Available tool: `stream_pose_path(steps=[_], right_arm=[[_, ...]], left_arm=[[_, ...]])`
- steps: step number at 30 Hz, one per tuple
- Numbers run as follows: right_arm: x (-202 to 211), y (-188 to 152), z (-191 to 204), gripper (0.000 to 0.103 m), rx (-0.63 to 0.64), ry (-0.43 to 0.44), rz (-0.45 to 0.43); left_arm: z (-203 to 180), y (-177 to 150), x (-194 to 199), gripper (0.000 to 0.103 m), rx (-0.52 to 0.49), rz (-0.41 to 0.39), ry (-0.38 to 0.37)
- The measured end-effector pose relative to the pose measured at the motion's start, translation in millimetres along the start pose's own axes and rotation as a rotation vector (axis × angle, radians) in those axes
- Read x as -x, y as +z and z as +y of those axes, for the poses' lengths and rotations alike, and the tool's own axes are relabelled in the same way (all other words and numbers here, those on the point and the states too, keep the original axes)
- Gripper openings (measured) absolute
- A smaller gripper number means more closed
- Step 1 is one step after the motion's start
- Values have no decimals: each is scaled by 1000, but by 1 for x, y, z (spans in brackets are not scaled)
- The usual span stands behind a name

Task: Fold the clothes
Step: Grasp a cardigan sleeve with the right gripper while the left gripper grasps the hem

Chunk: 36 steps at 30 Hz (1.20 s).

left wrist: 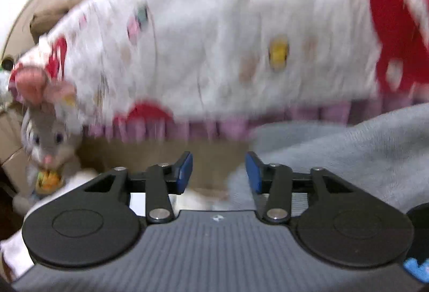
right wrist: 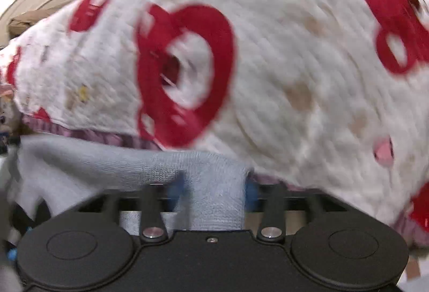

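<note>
- My left gripper (left wrist: 218,172): blue pads apart, nothing between them – it holds nothing
- My right gripper (right wrist: 214,191): jaws stand wide with a fold of the grey knit garment (right wrist: 211,184) bunched in the gap; blur hides the pads, so I cannot tell whether they press on it
- The grey garment lies in the foreground, right of my left gripper
- White quilted cover (right wrist: 268,37) with red prints and pink trim spreads behind the grey garment – blurred
- Plush rabbit (left wrist: 49,142) sits at far left below the cover's corner

Gaping tongs (left wrist: 218,171) (empty), blurred blanket (left wrist: 241,37)
</note>
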State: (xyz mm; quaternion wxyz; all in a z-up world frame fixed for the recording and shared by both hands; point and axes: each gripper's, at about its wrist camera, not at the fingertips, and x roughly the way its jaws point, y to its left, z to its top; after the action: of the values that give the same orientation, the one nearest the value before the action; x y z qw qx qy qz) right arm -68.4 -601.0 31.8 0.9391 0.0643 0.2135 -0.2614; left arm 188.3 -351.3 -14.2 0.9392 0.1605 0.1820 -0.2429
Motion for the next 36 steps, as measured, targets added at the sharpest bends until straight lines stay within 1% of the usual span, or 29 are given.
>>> stream_pose_path(steps=[1,2,4,5,9,11,13,15,16,17,20,22,23,24,25,26,27,29,30,31,32,33,34,35,36], right_arm=[[2,-14,-11,65,-25,13,33],[4,-27,-21,65,-47,27,66],[13,-57,-32,65,-42,73,128],[17,-73,-37,65,-19,111,171],[30,-136,-58,65,69,261,341],[40,-158,-67,65,77,276,390],[51,-179,-78,65,81,302,425],[63,-192,-82,65,105,363,432],[71,-198,-82,65,128,393,430],[77,-204,-78,65,176,414,438],[94,-220,-65,65,321,472,461],[100,-236,-55,66,454,450,486],[101,-246,-49,66,526,420,498],[103,-257,-46,66,580,383,505],[103,-265,-47,66,604,344,499],[104,-274,-48,66,628,305,492],[105,-282,-49,67,648,266,484],[108,-282,-54,65,614,198,429],[109,-282,-56,65,596,165,402],[109,-280,-58,65,579,132,376],[107,-277,-60,63,561,113,359],[103,-275,-62,60,554,95,354],[101,-274,-63,42,557,87,356],[99,-273,-65,8,559,81,359],[97,-271,-66,8,562,86,377]], left_arm=[[-6,-10,2,44,-6,36,-2],[-12,-22,9,44,-7,60,-29],[-26,-49,34,44,-14,92,-135],[-37,-61,47,44,-27,110,-180],[-92,-96,105,45,-79,175,-388],[-122,-110,133,50,-103,201,-477],[-151,-126,160,50,-104,244,-555],[-175,-140,176,50,-79,306,-630],[-184,-146,182,51,-64,331,-659],[-193,-151,189,51,-58,350,-670],[-212,-161,205,51,-61,384,-672],[-222,-168,214,52,-71,398,-685],[-225,-172,219,54,-93,404,-695],[-228,-176,224,55,-121,409,-701],[-233,-180,228,58,-164,421,-707],[-237,-183,234,60,-223,442,-714],[-242,-186,238,61,-292,452,-709],[-255,-193,245,61,-443,454,-673],[-260,-196,247,62,-499,441,-644],[-263,-198,247,66,-520,423,-619],[-264,-199,243,67,-509,427,-618],[-263,-199,238,67,-485,445,-629],[-263,-200,233,67,-460,462,-641],[-262,-201,228,65,-440,484,-668],[-260,-200,224,63,-426,502,-695]])
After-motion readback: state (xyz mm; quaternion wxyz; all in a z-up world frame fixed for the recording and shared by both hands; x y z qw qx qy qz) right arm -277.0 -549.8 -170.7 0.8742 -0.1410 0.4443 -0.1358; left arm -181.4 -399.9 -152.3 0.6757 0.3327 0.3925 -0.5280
